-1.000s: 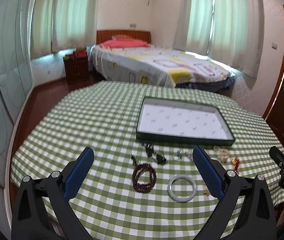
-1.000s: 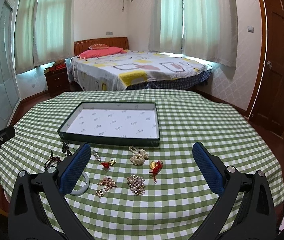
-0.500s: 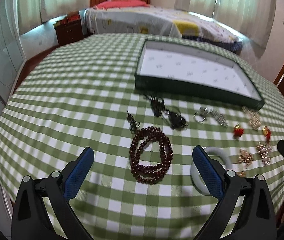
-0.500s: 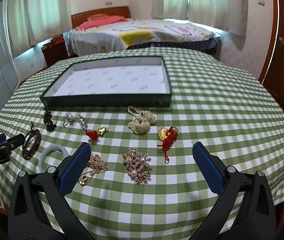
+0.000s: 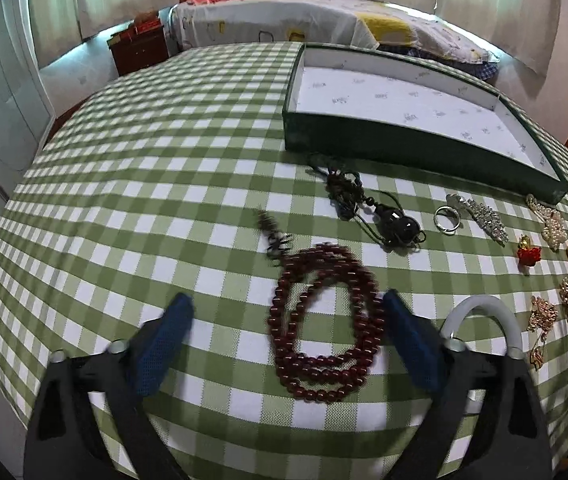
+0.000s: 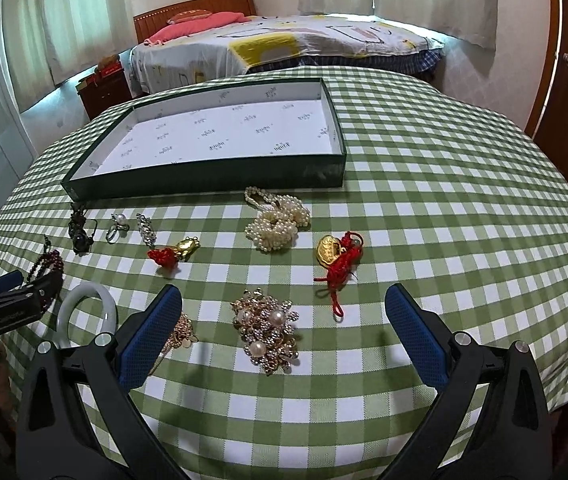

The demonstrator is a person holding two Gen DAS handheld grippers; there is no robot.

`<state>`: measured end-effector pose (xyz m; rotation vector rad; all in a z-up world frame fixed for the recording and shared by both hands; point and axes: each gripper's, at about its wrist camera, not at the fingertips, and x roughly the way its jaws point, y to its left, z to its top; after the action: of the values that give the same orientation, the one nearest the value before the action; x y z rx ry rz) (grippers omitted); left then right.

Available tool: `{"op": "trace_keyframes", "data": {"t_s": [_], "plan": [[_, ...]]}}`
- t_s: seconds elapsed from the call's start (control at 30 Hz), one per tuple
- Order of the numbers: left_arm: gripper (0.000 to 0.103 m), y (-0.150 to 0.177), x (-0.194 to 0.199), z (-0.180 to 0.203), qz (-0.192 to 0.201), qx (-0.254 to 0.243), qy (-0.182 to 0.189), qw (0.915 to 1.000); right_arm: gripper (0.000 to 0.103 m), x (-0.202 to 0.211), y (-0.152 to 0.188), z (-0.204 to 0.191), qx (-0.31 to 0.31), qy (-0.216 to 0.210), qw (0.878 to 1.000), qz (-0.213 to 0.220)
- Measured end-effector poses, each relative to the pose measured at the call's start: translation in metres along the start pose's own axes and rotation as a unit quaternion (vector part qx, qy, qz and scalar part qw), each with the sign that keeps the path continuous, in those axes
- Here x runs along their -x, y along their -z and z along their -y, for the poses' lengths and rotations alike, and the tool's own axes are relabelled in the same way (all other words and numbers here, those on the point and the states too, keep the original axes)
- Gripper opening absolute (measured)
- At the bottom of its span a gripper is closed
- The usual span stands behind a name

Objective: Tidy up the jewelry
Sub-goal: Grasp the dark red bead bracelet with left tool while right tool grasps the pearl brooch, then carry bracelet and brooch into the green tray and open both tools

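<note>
From the left wrist, the left claw [image 5: 285, 320] hangs low over the table [image 5: 132, 184], released but with its jaws just closing in; the dark red bead necklace [image 5: 321, 322] lies between them, not yet pinched. A white bangle [image 5: 483, 312] sits just right of the right-hand pad. The empty green box [image 5: 403, 148] stands further back.

From the right wrist, the right claw [image 6: 282, 324] is spread wide and released above a gold pearl brooch [image 6: 268, 330]. A pearl strand [image 6: 278, 222] and red-corded gold charm [image 6: 337, 256] lie nearer the box.
</note>
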<state>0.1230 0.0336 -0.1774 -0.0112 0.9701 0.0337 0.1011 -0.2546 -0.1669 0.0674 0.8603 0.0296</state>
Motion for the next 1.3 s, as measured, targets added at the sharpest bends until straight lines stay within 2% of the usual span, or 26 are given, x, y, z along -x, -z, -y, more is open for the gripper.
{"op": "trace_keyframes", "data": {"t_s": [0.13,0.2,0.23,0.3,0.37,0.4,0.43,0.47,0.57,0.63,0.77,0.97,1.03,1.13,1.3], "plan": [[0.054,0.002,0.006,0.001,0.01,-0.013,0.008,0.9998,0.099,-0.003,0.001,-0.001,0.003,0.003,1.0,-0.006],[0.04,0.003,0.009,0.003,0.015,-0.019,0.008,0.9997,0.099,-0.003,0.002,0.001,0.003,0.002,1.0,-0.007],[0.038,0.003,0.009,0.004,0.016,-0.022,0.007,0.9996,0.099,-0.004,0.002,0.001,0.002,0.003,1.0,-0.007],[0.026,0.004,0.011,0.006,0.018,-0.026,0.005,0.9995,0.099,-0.004,0.002,0.004,0.0,0.004,1.0,-0.007],[0.021,0.005,0.011,0.006,0.019,-0.025,0.003,0.9995,0.098,-0.005,0.002,0.005,0.0,0.003,1.0,-0.01],[0.018,0.005,0.011,0.005,0.019,-0.025,0.005,0.9995,0.093,-0.005,0.003,0.005,0.001,0.001,1.0,-0.011],[0.018,0.005,0.011,0.004,0.019,-0.022,0.009,0.9995,0.083,-0.006,0.004,0.004,0.004,-0.002,1.0,-0.014],[0.018,0.005,0.011,0.003,0.018,-0.02,0.011,0.9996,0.079,-0.008,0.004,0.004,0.005,-0.006,1.0,-0.019],[0.017,0.005,0.012,0.0,0.017,-0.012,0.019,0.9996,0.073,-0.012,0.007,0.002,0.008,-0.012,1.0,-0.027],[0.018,0.005,0.012,0.001,0.016,-0.011,0.02,0.9996,0.064,-0.013,0.008,0.001,0.01,-0.018,0.999,-0.03],[0.017,0.005,0.012,0.001,0.016,-0.009,0.02,0.9996,0.061,-0.015,0.01,-0.002,0.018,-0.018,0.999,-0.03],[0.018,0.007,0.012,0.0,0.016,-0.006,0.023,0.9996,0.049,-0.013,0.012,-0.002,0.026,-0.02,0.999,-0.027],[0.017,0.008,0.012,0.0,0.015,-0.005,0.023,0.9996,0.038,-0.011,0.014,-0.004,0.03,-0.028,0.999,-0.027],[0.017,0.008,0.012,0.0,0.015,-0.005,0.024,0.9996,0.03,-0.01,0.015,-0.008,0.038,-0.035,0.998,-0.028],[0.018,0.008,0.013,0.0,0.015,-0.003,0.025,0.9996,0.025,-0.007,0.017,-0.006,0.034,-0.044,0.998,-0.024]]}}
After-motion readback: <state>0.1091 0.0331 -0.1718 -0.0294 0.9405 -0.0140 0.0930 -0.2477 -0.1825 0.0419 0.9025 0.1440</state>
